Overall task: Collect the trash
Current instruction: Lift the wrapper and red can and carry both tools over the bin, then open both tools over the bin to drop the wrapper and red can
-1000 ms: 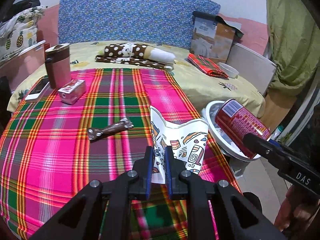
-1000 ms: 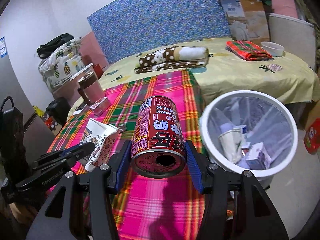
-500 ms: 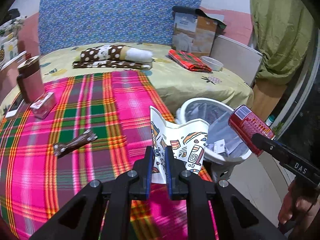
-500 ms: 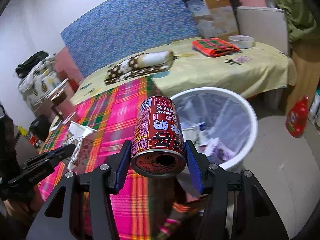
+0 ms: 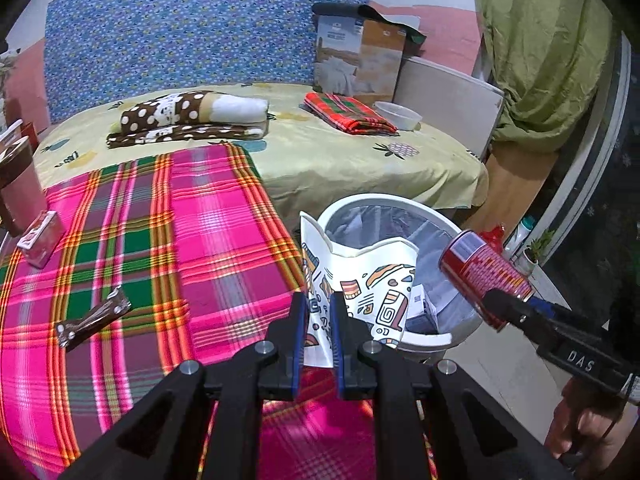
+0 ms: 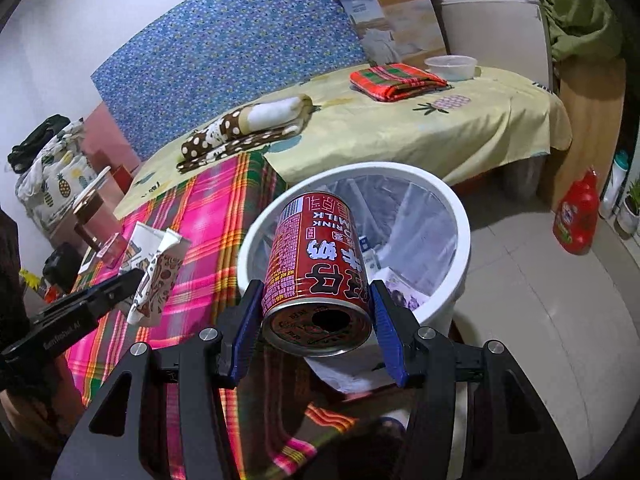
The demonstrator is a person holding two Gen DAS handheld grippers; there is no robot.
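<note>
My left gripper [image 5: 319, 316] is shut on a crushed paper cup [image 5: 360, 280] with a cartoon print, held at the near rim of the white trash bin [image 5: 384, 202]. The cup also shows in the right wrist view [image 6: 154, 272]. My right gripper [image 6: 316, 316] is shut on a red milk drink can [image 6: 316, 256], held tilted over the bin [image 6: 460, 216]. The can also shows in the left wrist view [image 5: 484, 276], at the bin's right side. The bin is lined with a clear bag and holds several bits of trash. A brown snack wrapper [image 5: 92, 320] lies on the pink plaid cloth [image 5: 192, 216].
A small red carton [image 5: 40, 240] and a brown tumbler [image 5: 16, 188] stand at the cloth's left edge. Folded cloths [image 5: 192, 120], a red plaid cloth [image 5: 348, 112] and a plastic bowl [image 5: 398, 114] lie on the yellow bed. A red bottle [image 6: 576, 216] stands on the floor.
Both grippers have moved right, off the plaid cloth and toward the bin. The can now hangs over the bin's opening and the cup is at its near rim.
</note>
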